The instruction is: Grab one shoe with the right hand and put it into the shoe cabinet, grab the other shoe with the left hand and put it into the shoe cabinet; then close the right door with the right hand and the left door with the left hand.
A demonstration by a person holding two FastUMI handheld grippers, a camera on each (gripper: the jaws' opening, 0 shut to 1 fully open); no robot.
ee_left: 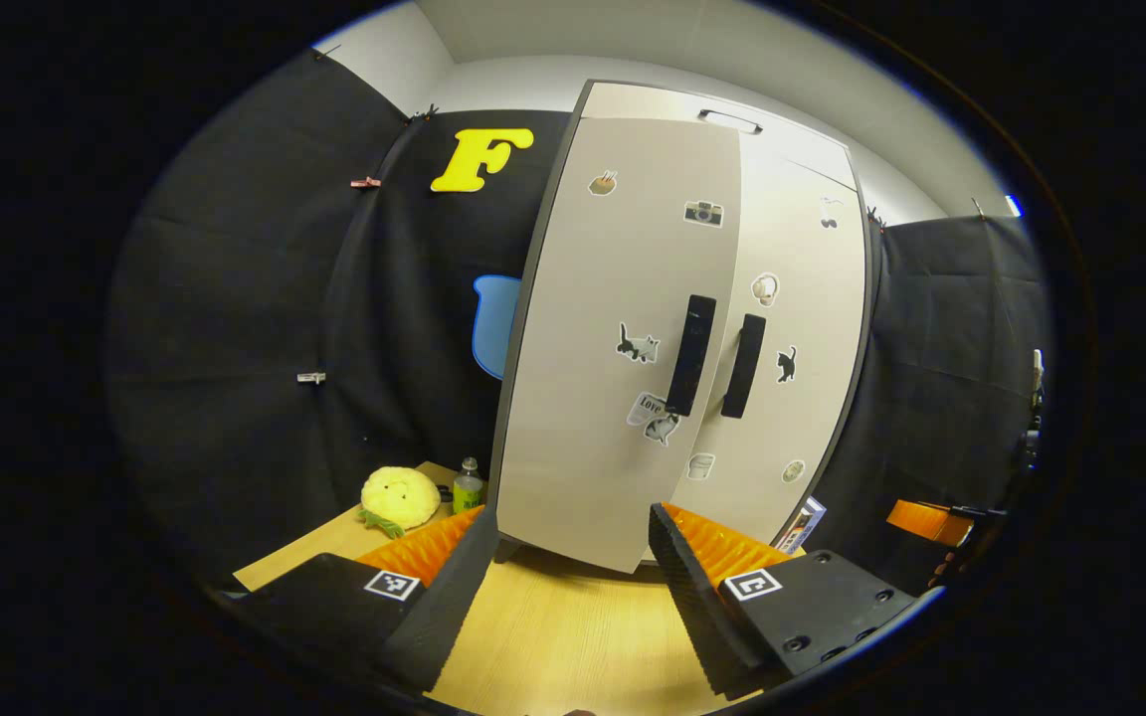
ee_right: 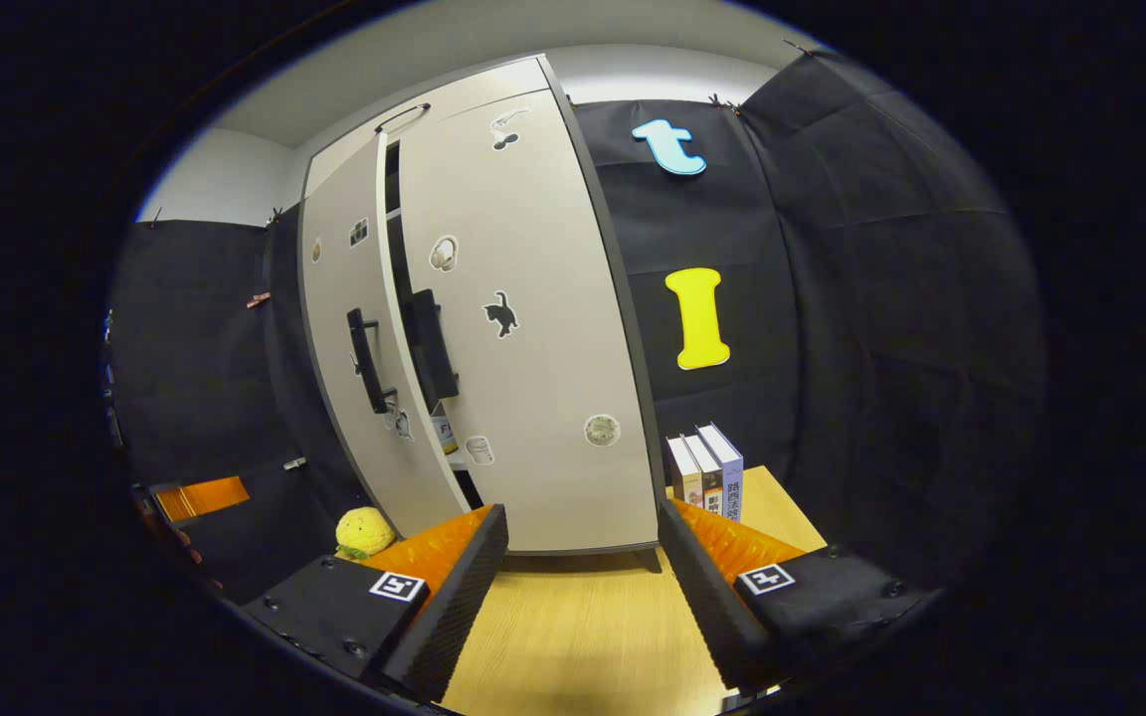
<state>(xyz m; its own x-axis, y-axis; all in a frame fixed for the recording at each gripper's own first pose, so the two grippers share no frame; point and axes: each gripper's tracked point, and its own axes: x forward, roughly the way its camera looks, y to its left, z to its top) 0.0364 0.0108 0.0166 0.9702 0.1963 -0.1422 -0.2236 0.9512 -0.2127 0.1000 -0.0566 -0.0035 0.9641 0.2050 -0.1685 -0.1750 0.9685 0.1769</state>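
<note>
Black cloth walls enclose a pale wooden surface (ee_left: 573,626) carrying the shoe cabinet (ee_right: 523,328). Left of the cabinet sit a yellow plush toy (ee_left: 400,497) and a small bottle (ee_left: 468,487); the left gripper (ee_left: 563,577) hangs released before the nearly closed left door (ee_left: 623,338). Right of the cabinet stand books (ee_right: 707,467), facing the released right gripper (ee_right: 583,587); the right door (ee_right: 533,328) is shut, with a gap showing between the doors.

Black cloth (ee_right: 881,298) hangs around the booth below a white wall (ee_left: 384,50); the light wooden table (ee_right: 573,626) carries books (ee_right: 707,467).
</note>
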